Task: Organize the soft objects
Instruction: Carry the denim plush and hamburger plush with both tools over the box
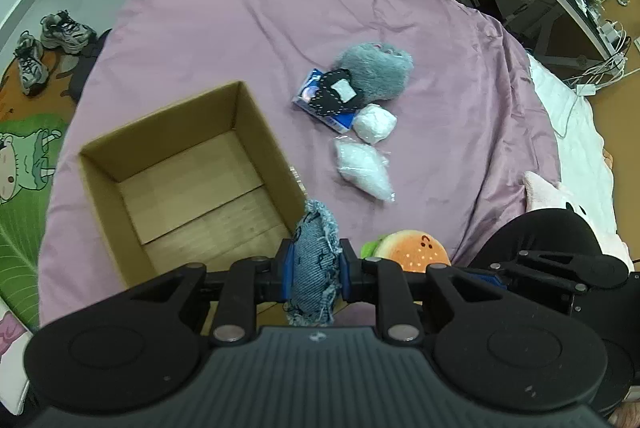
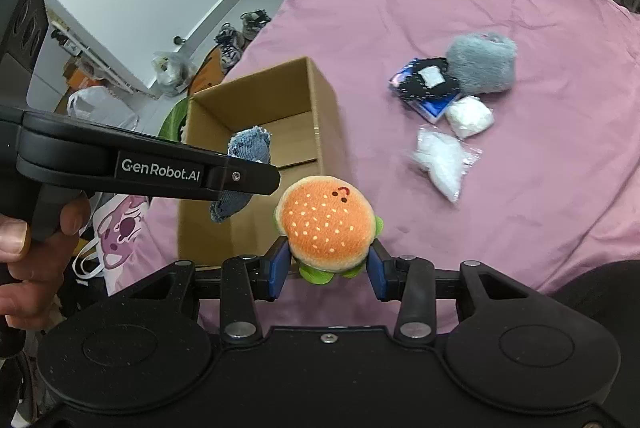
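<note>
Beside the box point(image 1: 192, 164), both grippers point(image 1: 314, 264) point(image 2: 328, 268) point steeply down.

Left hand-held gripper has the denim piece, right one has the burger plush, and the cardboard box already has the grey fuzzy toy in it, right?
Not quite. The cardboard box holds nothing in the left wrist view; the grey fuzzy toy lies on the purple bedspread. The left hand-held gripper does clamp the denim piece, and the right hand-held gripper the burger plush.

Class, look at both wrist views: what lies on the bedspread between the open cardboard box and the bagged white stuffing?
Nothing: only bare pink bedspread separates the cardboard box from the bagged white stuffing. Both wrist views show it.
</note>
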